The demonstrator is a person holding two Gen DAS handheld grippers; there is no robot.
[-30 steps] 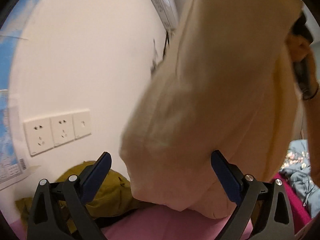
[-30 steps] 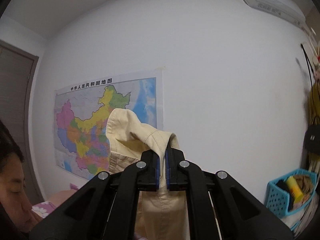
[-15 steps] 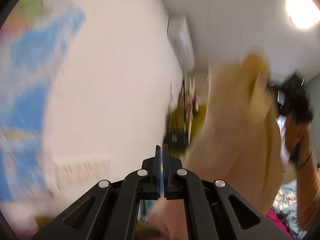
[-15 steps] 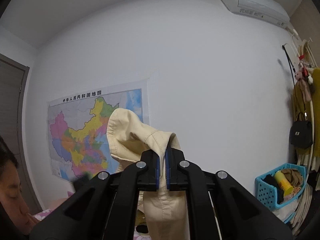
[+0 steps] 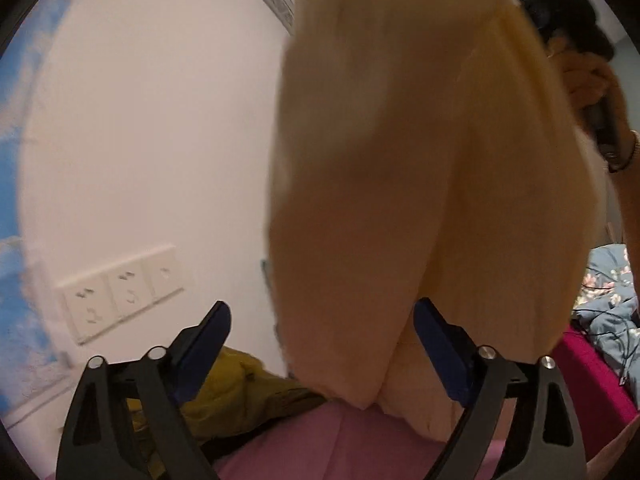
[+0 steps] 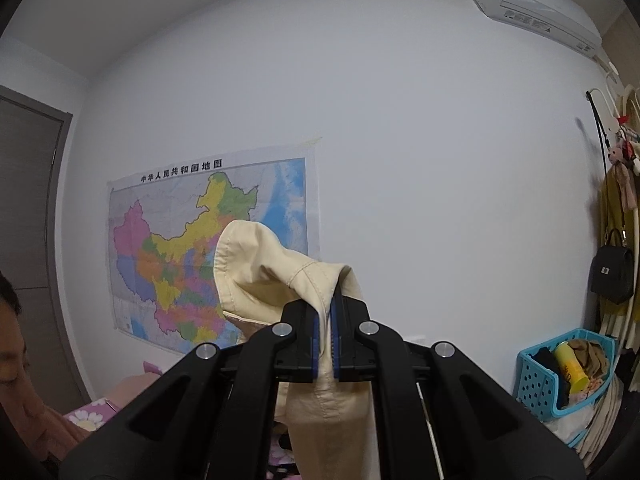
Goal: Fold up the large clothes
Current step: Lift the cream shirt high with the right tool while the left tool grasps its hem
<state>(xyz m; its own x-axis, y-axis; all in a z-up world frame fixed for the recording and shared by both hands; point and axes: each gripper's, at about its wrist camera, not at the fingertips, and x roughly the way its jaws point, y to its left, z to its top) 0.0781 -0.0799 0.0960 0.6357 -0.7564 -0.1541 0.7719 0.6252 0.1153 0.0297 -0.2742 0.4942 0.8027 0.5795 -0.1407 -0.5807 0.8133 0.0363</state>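
Cream garment [image 6: 320, 392] hangs over pink bed [image 5: 360, 448]; map [image 6: 208, 256] on white wall [image 6: 400, 160].

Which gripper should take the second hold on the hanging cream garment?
Left. The left gripper is opening right at the cream garment, gripping nothing. The right gripper is shut on its top edge.

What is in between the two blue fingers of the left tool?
In the left wrist view, the hanging cream garment dangles between the opening fingers of the left tool, untouched, with pink bedding below.
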